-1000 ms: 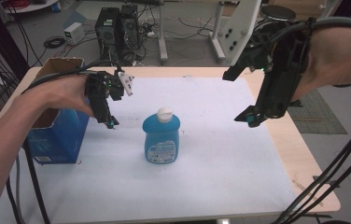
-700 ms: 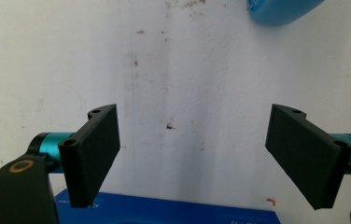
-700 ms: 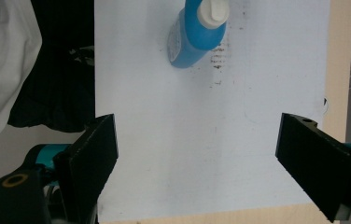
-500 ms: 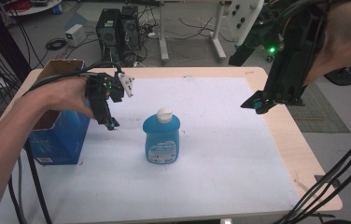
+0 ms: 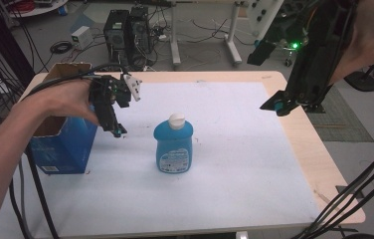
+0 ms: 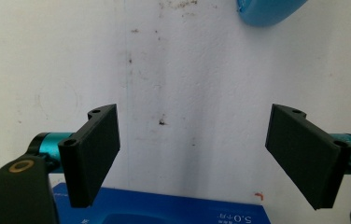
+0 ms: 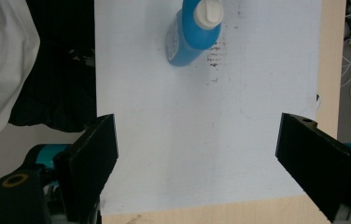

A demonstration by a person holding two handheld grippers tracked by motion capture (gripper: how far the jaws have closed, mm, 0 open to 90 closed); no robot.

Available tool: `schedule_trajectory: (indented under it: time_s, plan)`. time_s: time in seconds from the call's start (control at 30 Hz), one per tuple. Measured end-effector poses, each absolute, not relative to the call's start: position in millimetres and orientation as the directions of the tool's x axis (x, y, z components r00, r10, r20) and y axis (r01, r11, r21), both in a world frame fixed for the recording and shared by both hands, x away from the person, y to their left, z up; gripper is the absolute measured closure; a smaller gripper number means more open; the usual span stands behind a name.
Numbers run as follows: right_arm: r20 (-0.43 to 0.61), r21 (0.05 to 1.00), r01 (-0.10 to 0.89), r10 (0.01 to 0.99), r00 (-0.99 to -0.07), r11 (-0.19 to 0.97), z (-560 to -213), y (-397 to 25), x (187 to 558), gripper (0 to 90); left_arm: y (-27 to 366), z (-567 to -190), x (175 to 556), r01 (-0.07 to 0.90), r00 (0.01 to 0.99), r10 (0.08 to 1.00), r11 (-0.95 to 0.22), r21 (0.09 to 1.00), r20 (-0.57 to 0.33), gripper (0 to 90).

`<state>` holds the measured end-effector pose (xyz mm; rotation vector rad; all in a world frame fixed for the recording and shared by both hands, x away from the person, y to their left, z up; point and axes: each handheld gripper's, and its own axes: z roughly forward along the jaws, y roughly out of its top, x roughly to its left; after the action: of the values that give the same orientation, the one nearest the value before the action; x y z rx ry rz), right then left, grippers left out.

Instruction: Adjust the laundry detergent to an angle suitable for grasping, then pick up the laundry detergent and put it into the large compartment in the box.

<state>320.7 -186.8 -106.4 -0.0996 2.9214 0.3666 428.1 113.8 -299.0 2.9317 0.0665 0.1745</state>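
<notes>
left gripper [image 5: 117,130] wide open, empty — beside blue bottle [image 5: 173,144] | right gripper [image 5: 280,104] wide open, empty — raised

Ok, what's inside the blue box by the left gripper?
The blue box has an open top showing brown inner walls. The person's left hand and the left gripper cover part of the opening, so any contents cannot be seen.
</notes>
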Motion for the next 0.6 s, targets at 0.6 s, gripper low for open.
schedule_trajectory:
  time_s: [0.6]
  plan:
    - [-0.23,0.222,-0.09,-0.037,-0.972,0.971,-112.6,-185.8,321.6,12.3,110.4,-293.6,406.0,0.053,0.996,0.076,-0.929,0.366,0.049,17.8]
